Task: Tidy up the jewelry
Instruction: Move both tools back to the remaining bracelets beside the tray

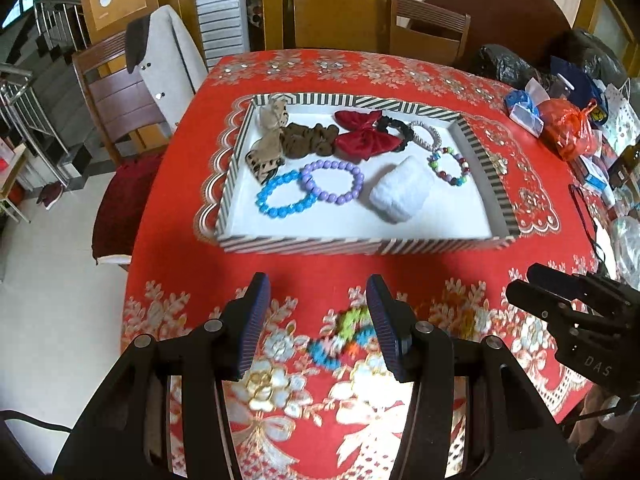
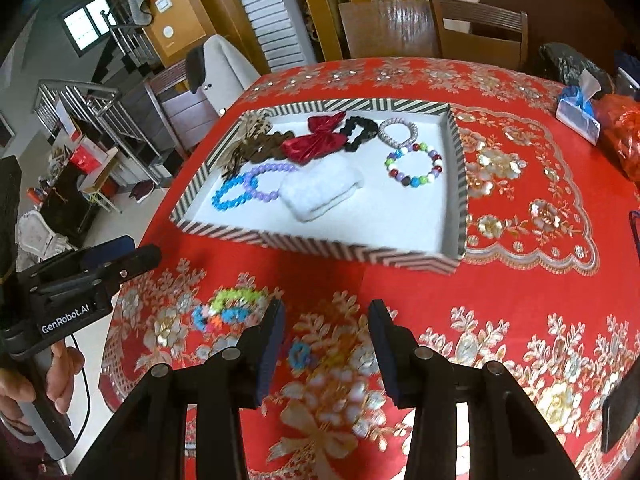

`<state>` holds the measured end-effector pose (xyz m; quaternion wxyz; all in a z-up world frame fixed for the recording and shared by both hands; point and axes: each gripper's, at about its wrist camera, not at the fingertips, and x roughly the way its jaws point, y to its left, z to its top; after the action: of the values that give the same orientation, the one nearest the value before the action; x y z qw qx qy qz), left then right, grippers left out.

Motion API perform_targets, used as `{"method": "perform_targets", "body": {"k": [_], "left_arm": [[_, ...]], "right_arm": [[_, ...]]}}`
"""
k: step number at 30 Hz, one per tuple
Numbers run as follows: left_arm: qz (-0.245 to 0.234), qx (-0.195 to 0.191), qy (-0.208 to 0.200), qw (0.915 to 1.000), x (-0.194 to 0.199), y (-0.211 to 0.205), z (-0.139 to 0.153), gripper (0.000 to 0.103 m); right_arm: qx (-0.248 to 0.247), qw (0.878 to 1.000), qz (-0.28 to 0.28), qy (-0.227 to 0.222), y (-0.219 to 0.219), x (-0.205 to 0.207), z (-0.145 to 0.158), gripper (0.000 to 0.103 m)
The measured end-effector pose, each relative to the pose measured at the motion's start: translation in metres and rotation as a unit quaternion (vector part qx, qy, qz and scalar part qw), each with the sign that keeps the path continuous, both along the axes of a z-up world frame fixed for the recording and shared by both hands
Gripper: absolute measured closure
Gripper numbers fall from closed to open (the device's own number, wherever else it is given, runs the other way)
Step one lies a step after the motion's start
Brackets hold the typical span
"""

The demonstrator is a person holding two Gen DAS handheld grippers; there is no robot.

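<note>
Striped tray [image 1: 476, 151] with bracelets [image 1: 333, 181], scrunchies [image 1: 307, 141]

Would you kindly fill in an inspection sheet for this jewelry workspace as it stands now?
Surface: table under a red floral cloth.
Job's things: striped tray holding blue bracelet, purple bracelet, multicolour bracelet, red bow, brown scrunchie, black scrunchie, silver band and white cloth; colourful bracelet and small blue ring lie on the cloth outside the tray.
Clutter: orange bag, black bag, small packets at the table's right edge.
Grippers: left gripper and right gripper both open, empty, short of the tray.
Cables: black cord at the right edge.
Surroundings: wooden chairs, coat over one, staircase.
</note>
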<state>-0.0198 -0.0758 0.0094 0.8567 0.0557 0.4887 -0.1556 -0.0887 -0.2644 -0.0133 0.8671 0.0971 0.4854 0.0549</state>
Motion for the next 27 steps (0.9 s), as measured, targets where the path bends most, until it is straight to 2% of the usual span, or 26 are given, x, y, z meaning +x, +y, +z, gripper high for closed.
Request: {"method": "perform_targets", "body": {"k": [9,17,27], "left_arm": [[0.007,-0.002,0.004,1.0000,-0.024,0.023,-0.002,0.047],[0.025,-0.038,0.047,0.9979,-0.032,0.055,-0.015,0.042],[0.037,-0.044,0.080,0.9951,-0.036,0.068,-0.038,0.042]], "right_arm": [[-0.005,1.000,0.008,0.005,0.017,-0.021,-0.005,0.061],[-0.007,1.000,0.011,0.024,0.022,-0.035,-0.023,0.056],[-0.018,0.999,-0.015,0.034,0.007,-0.026,-0.046,0.056]]}}
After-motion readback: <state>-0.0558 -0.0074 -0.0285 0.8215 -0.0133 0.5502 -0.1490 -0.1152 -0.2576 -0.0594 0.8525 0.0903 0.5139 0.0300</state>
